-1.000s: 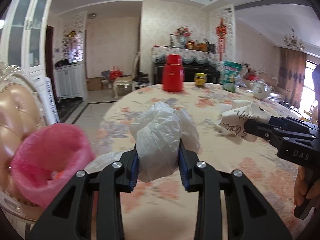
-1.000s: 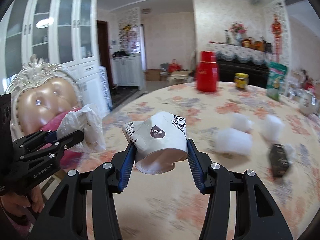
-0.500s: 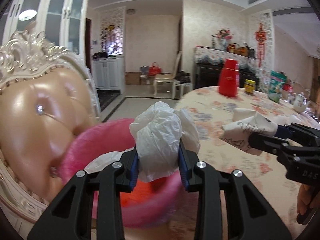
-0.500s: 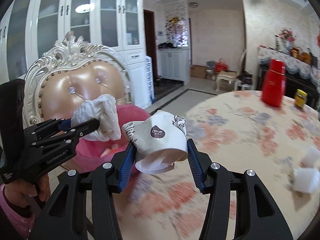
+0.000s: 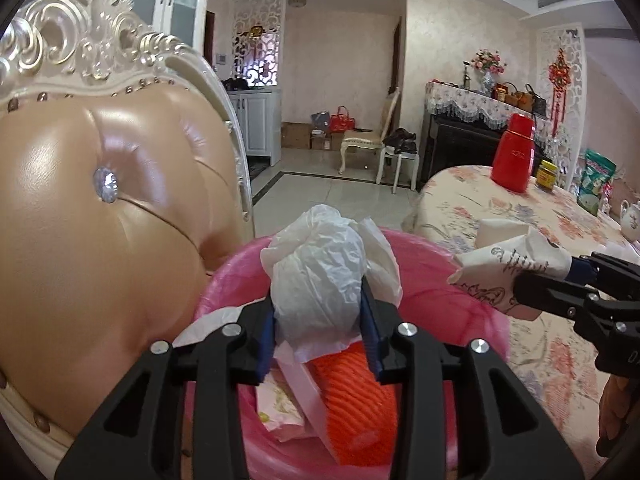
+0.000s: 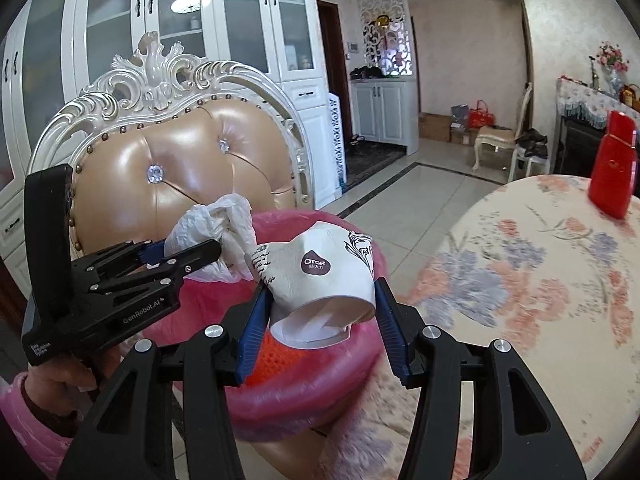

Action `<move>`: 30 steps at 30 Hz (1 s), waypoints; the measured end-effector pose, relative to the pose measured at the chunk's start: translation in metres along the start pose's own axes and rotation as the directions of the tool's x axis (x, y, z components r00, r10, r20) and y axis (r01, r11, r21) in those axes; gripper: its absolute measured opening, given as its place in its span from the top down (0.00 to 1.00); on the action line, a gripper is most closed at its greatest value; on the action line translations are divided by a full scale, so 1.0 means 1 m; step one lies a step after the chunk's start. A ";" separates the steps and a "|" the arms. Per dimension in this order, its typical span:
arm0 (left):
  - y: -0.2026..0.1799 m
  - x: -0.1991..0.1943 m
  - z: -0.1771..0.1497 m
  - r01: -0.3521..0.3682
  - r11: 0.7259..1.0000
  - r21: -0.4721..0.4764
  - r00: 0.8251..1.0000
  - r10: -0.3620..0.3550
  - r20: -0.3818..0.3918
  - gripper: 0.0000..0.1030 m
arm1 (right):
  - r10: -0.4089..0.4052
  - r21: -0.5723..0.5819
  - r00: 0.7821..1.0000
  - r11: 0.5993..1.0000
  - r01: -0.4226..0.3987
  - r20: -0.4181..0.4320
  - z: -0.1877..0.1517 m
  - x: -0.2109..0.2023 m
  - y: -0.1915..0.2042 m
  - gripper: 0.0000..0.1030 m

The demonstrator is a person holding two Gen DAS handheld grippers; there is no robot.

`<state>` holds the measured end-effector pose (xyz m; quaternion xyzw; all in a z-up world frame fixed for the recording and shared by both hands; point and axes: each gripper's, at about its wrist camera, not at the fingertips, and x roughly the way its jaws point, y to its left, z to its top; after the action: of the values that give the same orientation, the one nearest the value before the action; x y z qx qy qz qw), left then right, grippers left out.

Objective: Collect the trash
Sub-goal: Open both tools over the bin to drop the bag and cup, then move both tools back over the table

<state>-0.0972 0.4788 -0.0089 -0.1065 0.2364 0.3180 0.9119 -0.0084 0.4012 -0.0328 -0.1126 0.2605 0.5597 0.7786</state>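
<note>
From the left wrist, the left gripper (image 5: 318, 336) clenched a crumpled white plastic bag (image 5: 320, 276) directly over the pink-lined trash bin (image 5: 460, 304), which already held an orange mesh item (image 5: 360, 392). Released carelessly, the light bag could catch on a pad or drift past the rim.

From the right wrist, the right gripper (image 6: 320, 312) grasped a crushed paper cup (image 6: 320, 272) above the bin's near edge (image 6: 304, 396); dropped there, it could tumble outside. The padded chair (image 6: 180, 168) crowded behind, the floral tabletop (image 6: 540, 272) alongside.
</note>
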 end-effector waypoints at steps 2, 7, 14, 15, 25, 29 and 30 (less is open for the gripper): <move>0.007 0.000 0.000 -0.017 1.000 -0.008 1.000 0.017 0.016 0.50 | 0.015 -0.008 1.000 1.000 -0.015 -0.002 0.002 0.007 0.002 0.47; 0.018 -0.009 0.001 -0.056 0.998 -0.012 0.998 0.056 0.038 0.41 | 0.030 -0.018 1.000 0.999 -0.030 -0.003 0.003 0.011 0.004 0.36; 0.014 -0.033 -0.010 -0.063 0.996 -0.056 0.996 0.066 0.054 0.14 | 0.000 -0.006 1.000 1.000 0.000 -0.001 -0.010 -0.015 -0.003 0.36; 0.012 -0.037 -0.013 -0.057 0.997 -0.057 0.997 0.060 0.053 0.10 | -0.005 -0.005 1.000 1.000 0.005 0.000 -0.011 -0.019 -0.004 0.36; -0.078 -0.058 -0.013 0.099 0.994 0.047 0.993 -0.102 0.055 0.05 | -0.178 0.025 0.981 0.984 0.177 0.073 -0.039 -0.116 -0.050 0.29; -0.134 -0.060 -0.011 0.198 0.976 0.093 0.978 -0.202 0.045 0.05 | -0.275 0.095 0.957 0.959 0.267 0.093 -0.059 -0.164 -0.088 0.28; -0.146 -0.060 -0.012 0.214 0.971 0.106 0.975 -0.220 0.041 0.05 | -0.294 0.109 0.951 0.953 0.283 0.094 -0.062 -0.172 -0.095 0.28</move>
<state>-0.0502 0.3301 0.0172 -0.0771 0.2151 0.2067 0.9514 0.0222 0.1993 -0.0047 -0.0818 0.2245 0.4322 0.8696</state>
